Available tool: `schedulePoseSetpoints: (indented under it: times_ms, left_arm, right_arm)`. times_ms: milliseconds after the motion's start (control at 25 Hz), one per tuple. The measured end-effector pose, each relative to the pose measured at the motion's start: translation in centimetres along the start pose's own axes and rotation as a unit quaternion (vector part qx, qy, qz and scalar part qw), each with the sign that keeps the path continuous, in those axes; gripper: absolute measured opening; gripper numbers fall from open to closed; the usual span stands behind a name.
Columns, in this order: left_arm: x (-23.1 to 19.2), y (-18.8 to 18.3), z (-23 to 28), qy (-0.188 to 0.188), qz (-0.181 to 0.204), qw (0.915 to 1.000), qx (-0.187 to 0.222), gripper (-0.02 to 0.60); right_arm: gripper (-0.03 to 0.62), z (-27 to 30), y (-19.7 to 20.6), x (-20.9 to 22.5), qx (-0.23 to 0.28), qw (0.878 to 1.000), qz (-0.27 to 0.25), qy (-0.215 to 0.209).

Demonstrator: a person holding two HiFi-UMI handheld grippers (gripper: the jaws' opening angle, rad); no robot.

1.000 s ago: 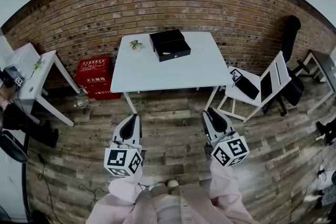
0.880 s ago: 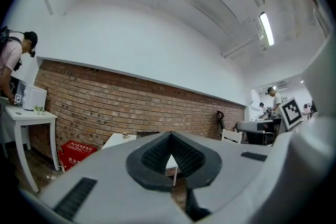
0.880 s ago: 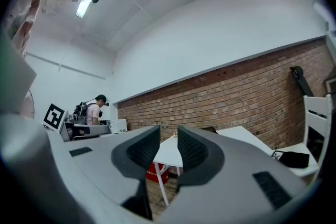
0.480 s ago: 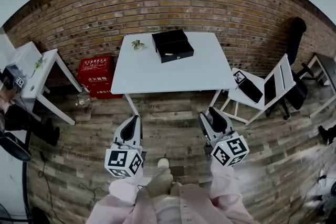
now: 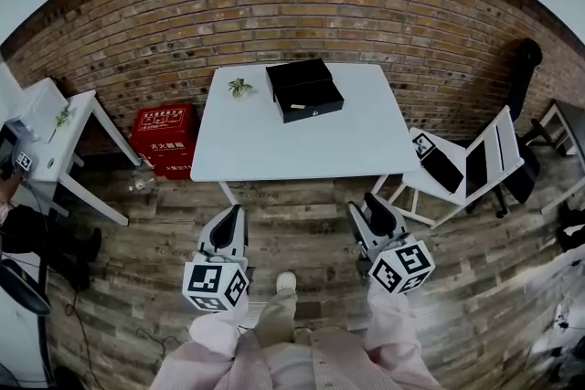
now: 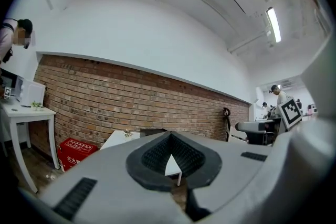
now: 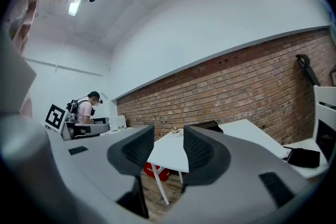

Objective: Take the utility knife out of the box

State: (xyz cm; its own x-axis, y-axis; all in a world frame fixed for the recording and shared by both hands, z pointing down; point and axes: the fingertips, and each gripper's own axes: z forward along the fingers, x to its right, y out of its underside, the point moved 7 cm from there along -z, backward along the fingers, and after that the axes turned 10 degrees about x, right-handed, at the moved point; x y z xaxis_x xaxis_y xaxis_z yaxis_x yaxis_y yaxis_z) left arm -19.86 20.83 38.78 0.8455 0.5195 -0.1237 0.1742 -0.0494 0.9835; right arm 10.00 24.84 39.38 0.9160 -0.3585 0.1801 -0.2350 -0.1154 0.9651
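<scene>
A black box (image 5: pixel 304 89) sits toward the back of a white table (image 5: pixel 274 146) against the brick wall; no utility knife shows. Both grippers are held level above the wooden floor, short of the table's front edge. My left gripper (image 5: pixel 232 215) is shut, its pad tips meeting with nothing between them (image 6: pixel 169 136). My right gripper (image 5: pixel 369 211) is opening, with a clear empty gap between its pads (image 7: pixel 168 147). In the right gripper view the box (image 7: pixel 210 126) and table (image 7: pixel 170 155) lie straight ahead. In the left gripper view the box (image 6: pixel 149 132) peeks over the jaws.
A small plant (image 5: pixel 240 87) stands left of the box. A red crate (image 5: pixel 164 128) sits under the wall at left, beside a white side table (image 5: pixel 69 128). At right are a white chair with a black bag (image 5: pixel 443 164) and a black office chair (image 5: pixel 526 68). My shoe (image 5: pixel 285 282) steps forward.
The table and box have drawn nearer and sit lower in the head view. A shoe has come forward between the grippers. Both grippers keep their places in the picture.
</scene>
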Motion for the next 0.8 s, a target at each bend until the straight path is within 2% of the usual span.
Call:
schedulePoseSetpoints:
  times_ms: [800]
  left_arm:
    - [-7.8, 1.9, 15.3, 0.018, -0.019, 0.9994, -0.024, -0.008]
  right_arm:
    - [0.156, 14.1, 2.1, 6.8, -0.025, 0.999, 0.002, 0.032]
